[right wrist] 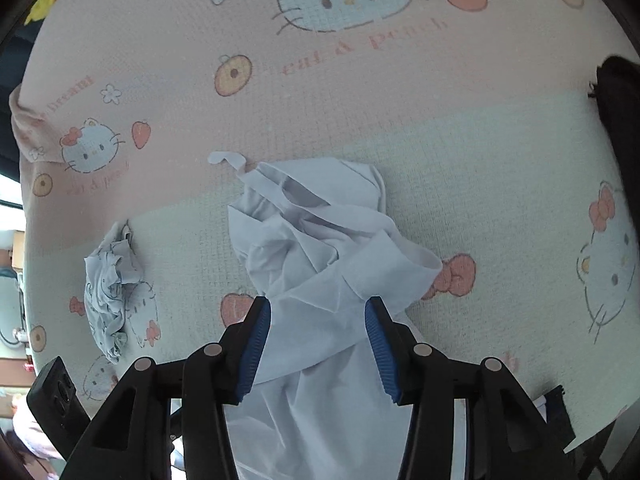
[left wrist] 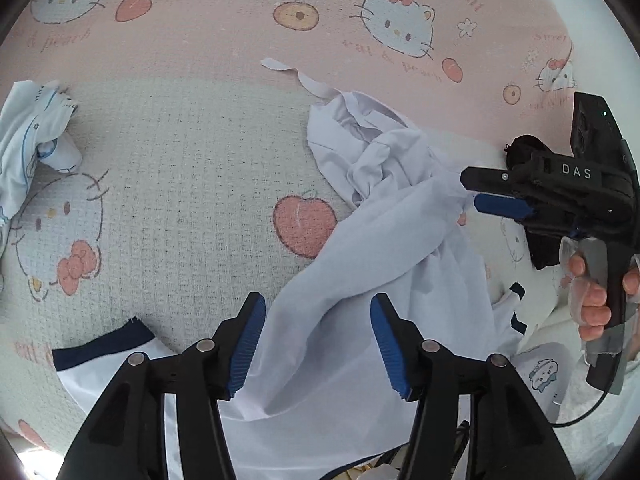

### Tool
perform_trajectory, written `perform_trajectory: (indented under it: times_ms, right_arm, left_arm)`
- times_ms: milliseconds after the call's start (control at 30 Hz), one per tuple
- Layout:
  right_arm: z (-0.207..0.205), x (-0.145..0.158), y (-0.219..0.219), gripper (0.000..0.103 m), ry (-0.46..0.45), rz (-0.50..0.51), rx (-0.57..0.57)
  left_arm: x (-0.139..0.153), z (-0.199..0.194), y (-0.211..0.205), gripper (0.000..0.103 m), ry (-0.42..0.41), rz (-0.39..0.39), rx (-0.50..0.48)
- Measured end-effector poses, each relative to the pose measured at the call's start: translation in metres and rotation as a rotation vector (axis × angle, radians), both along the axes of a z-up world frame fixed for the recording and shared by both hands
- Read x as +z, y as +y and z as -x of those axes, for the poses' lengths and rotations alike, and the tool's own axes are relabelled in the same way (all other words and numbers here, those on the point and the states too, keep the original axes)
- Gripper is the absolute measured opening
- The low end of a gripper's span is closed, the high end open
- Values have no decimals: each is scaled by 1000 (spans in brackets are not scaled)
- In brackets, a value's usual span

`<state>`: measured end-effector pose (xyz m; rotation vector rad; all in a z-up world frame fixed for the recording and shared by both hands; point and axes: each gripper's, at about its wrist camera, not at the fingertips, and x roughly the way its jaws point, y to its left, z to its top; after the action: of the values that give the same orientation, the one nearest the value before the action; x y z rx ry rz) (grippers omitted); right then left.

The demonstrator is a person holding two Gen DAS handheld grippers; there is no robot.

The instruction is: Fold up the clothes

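Note:
A crumpled white garment [left wrist: 400, 216] lies on the printed bed sheet [left wrist: 180, 184], with a thin strap trailing off its far end. My left gripper [left wrist: 318, 344] hovers over its near part, jaws apart, and a fold of the cloth runs between the blue pads [left wrist: 248, 344] without being pinched. In the right wrist view the same garment [right wrist: 320, 248] stretches away from my right gripper [right wrist: 318, 344], which also stands open above the cloth. From the left wrist view the right gripper [left wrist: 474, 191] shows at the right, held by a hand [left wrist: 592, 304], its tips at the garment's edge.
A second crumpled pale garment [left wrist: 32, 148] [right wrist: 108, 292] lies off to the left. A white piece with navy trim [left wrist: 104, 344] sits near the front left. A black item [left wrist: 524, 148] [right wrist: 616, 120] rests at the right. The sheet is pink farther back and cream nearer.

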<state>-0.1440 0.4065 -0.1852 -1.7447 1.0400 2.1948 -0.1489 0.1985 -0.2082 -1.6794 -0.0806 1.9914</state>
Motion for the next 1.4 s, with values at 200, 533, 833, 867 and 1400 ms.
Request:
perform_trajectory:
  times_ms: [200, 533, 833, 867, 1400]
  right_arm:
    - [2, -19, 5, 49, 15, 153, -73]
    - [1, -56, 12, 30, -32, 120, -133]
    - [-24, -35, 25, 6, 86, 153, -106]
    - [-28, -34, 25, 6, 95, 156, -100]
    - [-73, -60, 36, 6, 33, 149, -84]
  left_arm:
    - [-29, 21, 17, 52, -24, -8, -37]
    - [-47, 13, 25, 51, 37, 62, -36]
    - [-34, -11, 25, 40, 124, 83, -68]
    - [-31, -14, 25, 40, 133, 89, -78]
    - [-32, -51, 3, 23, 193, 132, -44]
